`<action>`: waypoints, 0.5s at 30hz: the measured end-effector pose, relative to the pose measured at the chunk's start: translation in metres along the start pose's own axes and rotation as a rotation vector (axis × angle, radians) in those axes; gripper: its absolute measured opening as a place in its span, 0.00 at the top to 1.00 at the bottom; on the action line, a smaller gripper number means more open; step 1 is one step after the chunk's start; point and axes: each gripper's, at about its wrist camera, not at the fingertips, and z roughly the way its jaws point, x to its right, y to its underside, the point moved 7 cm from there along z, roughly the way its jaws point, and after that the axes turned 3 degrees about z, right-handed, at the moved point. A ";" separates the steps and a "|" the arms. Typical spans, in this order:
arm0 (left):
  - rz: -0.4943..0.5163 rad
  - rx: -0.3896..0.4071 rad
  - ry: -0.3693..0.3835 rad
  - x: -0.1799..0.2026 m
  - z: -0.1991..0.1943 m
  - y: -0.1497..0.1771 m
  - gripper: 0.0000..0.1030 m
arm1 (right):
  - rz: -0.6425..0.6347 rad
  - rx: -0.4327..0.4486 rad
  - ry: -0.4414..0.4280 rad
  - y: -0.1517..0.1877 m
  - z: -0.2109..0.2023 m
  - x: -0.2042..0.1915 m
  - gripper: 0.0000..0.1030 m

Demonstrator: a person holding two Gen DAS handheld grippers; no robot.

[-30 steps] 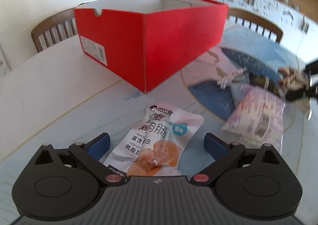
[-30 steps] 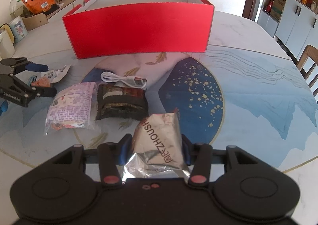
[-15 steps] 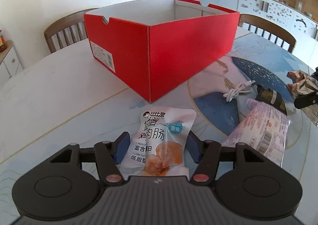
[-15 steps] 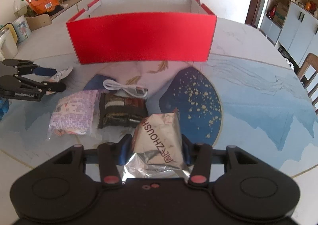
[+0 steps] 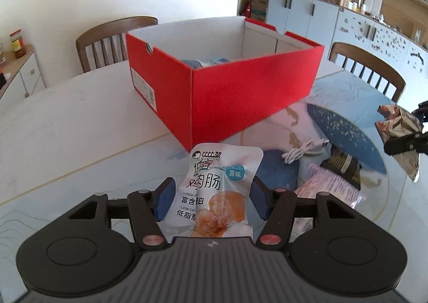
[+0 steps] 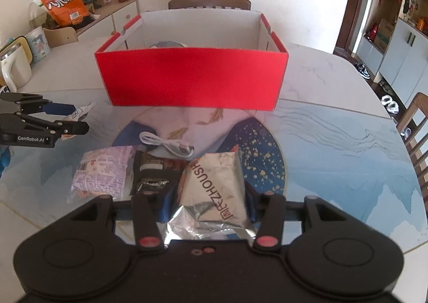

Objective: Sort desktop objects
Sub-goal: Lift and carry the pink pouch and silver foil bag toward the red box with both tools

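left wrist: faces red box (image 5: 224, 83) corner | right wrist: its long side; both near

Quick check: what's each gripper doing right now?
Left gripper: closed on the white snack pouch.
Right gripper: closed on the silver foil packet.

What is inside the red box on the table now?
Inside the red box, only the top of something blue and white shows above the near wall, against the white inner walls. The floor of the box and anything else on it are hidden by the red front walls.
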 end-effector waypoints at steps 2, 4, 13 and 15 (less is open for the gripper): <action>-0.010 0.008 -0.007 0.002 -0.006 -0.004 0.43 | -0.013 0.006 -0.007 -0.004 -0.002 -0.001 0.52; -0.024 0.008 -0.010 0.003 -0.010 -0.008 0.43 | -0.025 0.011 -0.012 -0.009 -0.005 -0.001 0.52; -0.050 0.041 -0.025 0.014 -0.026 -0.033 0.43 | -0.061 0.039 -0.045 -0.036 -0.012 0.001 0.52; -0.055 0.053 -0.027 0.017 -0.028 -0.039 0.43 | -0.068 0.045 -0.052 -0.042 -0.012 0.001 0.52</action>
